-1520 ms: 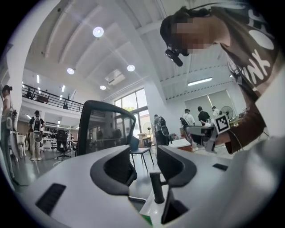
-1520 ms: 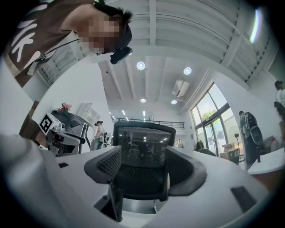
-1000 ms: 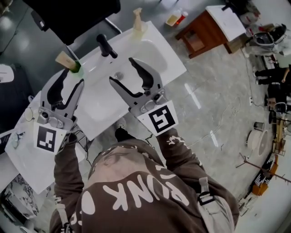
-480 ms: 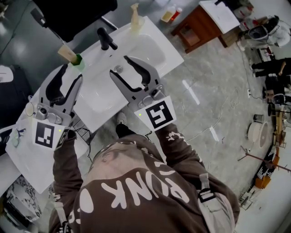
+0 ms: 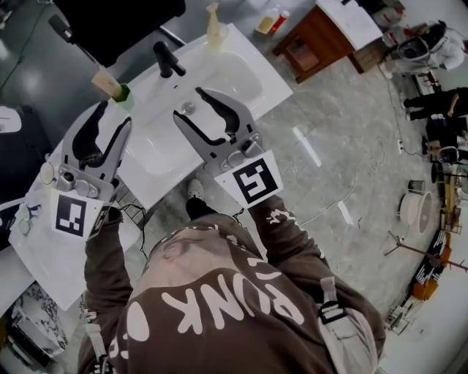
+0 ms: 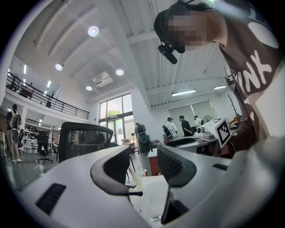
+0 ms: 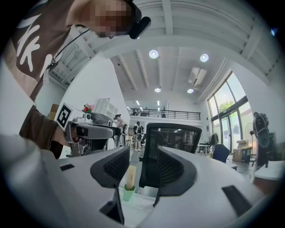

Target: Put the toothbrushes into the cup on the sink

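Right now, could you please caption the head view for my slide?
Left tool and right tool, both open and empty, poised over the white sink.

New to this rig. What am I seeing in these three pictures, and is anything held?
No robot: a person in a brown sweatshirt holds a two-jaw gripper in each hand. The head view looks down from a head camera onto the left gripper and right gripper over a white sink counter. The other two views ride on the grippers, looking along their jaws. Both pairs of jaws stand apart, empty. On the counter: a black faucet, a small green cup holding a tan upright piece, a pale pump bottle. No toothbrushes visible.
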